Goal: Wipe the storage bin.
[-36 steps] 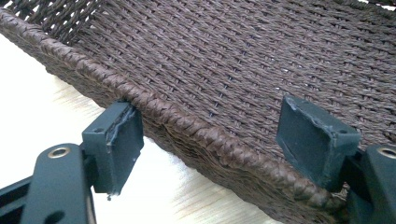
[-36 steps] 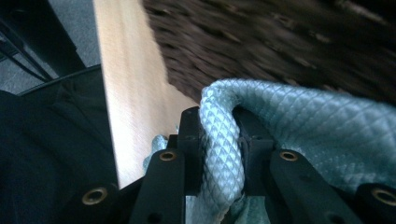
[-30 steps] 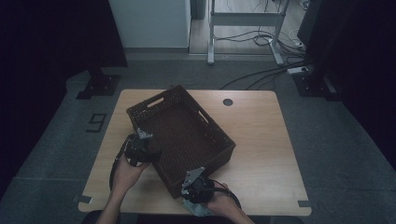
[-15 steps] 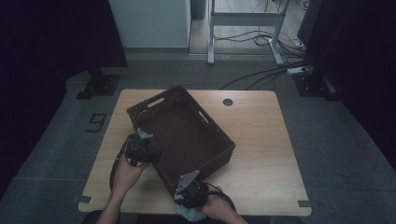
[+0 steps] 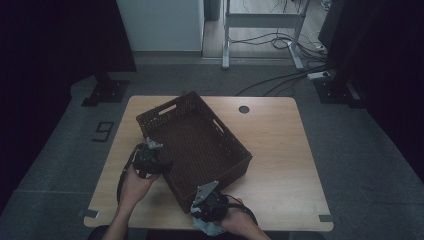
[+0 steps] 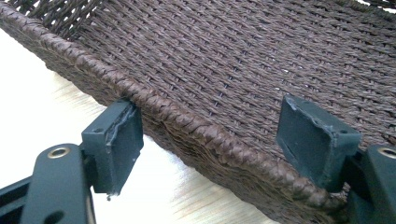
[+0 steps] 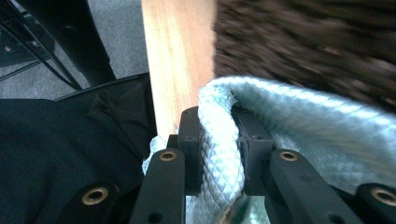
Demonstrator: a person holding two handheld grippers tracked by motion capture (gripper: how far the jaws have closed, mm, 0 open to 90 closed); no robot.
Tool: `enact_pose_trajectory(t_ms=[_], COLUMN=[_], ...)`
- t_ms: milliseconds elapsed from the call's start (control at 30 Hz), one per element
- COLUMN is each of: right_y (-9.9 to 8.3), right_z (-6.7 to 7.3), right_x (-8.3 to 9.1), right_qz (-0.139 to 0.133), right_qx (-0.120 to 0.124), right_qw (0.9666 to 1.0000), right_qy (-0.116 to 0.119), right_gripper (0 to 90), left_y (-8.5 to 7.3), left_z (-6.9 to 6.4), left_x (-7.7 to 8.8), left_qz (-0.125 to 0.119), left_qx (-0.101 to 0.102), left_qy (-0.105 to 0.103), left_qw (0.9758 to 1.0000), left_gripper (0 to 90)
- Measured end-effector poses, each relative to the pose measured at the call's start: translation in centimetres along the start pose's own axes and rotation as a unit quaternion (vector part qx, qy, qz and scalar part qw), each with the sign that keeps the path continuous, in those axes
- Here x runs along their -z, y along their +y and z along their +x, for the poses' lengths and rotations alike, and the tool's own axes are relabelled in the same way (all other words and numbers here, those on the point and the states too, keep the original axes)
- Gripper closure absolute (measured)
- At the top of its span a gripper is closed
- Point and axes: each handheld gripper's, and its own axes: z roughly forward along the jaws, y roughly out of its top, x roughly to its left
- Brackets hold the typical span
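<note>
At table's near edge, right gripper (image 5: 202, 212) is clamping pale cloth (image 7: 299, 140); left gripper (image 5: 159, 165) is straddling basket (image 5: 195, 142) rim, jaws open, basket's long axis running diagonally near-right to far-left.

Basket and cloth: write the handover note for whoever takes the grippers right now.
Left gripper: fingers open, straddling the rim of the brown woven basket, one outside, one inside.
Right gripper: shut on the pale blue cloth, at the table's near edge beside the basket's near corner.
Done: cloth gripped, basket flanked.
Left, probably: cloth into the basket or wiping it; the basket looks empty.
</note>
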Motion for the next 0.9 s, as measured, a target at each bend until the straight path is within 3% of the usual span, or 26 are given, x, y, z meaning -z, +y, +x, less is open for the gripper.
enact_pose_trajectory(t_ms=[400,633,900], right_y=[-2.1,-2.3,-3.1], right_z=[-2.0,-2.4,-3.0], right_x=[4.5,5.7,8.1], right_qz=[-0.029,-0.032,-0.042], right_qx=[-0.037,-0.037,-0.054], right_qw=[0.9979,0.9971,0.9945], right_qy=[-0.044,-0.058,-0.079], right_gripper=[73.9,73.7,73.6], left_y=[0.0,0.0,0.0], left_z=[0.1,0.1,0.1], left_x=[0.0,0.0,0.0], left_qz=[-0.001,-0.001,0.001], left_qx=[-0.003,-0.003,-0.003], left_qy=[-0.002,-0.003,-0.003], left_qw=[1.0,1.0,1.0], left_gripper=[22.9,23.0,22.9])
